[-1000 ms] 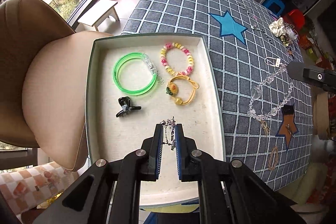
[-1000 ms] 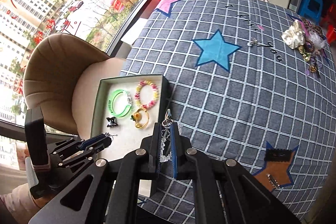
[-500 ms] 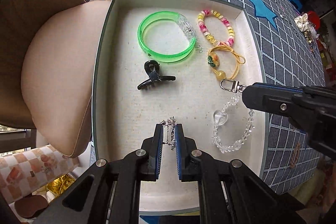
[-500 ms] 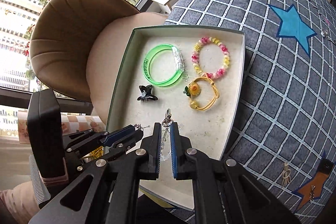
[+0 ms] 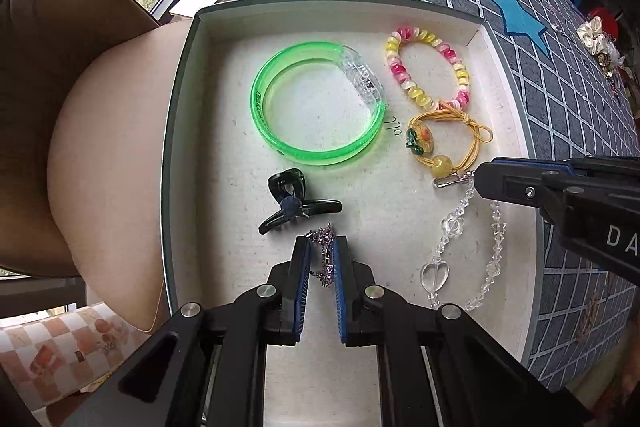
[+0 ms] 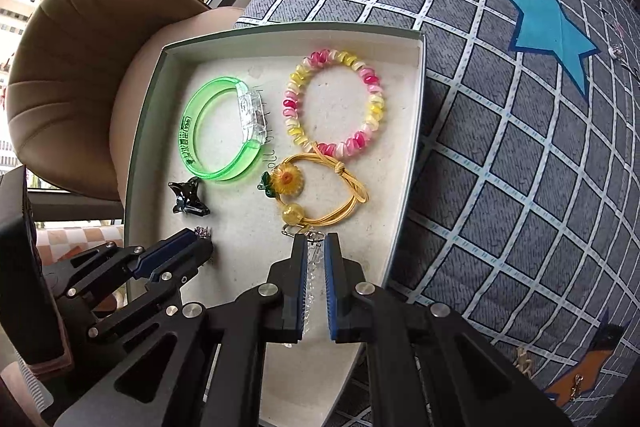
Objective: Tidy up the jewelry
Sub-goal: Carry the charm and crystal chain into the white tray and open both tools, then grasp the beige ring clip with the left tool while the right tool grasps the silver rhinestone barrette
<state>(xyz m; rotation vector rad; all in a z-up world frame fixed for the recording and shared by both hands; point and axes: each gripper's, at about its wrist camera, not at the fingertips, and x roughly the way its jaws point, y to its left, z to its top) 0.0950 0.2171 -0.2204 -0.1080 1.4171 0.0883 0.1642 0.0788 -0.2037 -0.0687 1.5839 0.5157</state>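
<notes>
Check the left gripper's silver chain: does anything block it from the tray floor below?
Nothing visible does. The left gripper holds the silver chain over bare tray floor; the black hair claw lies just ahead, slightly left, apart from it.

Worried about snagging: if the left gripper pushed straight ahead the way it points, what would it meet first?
Probably the black hair claw, just beyond the left gripper and slightly left of its line; past it lies the green bangle. Height above the tray is unclear.
</notes>
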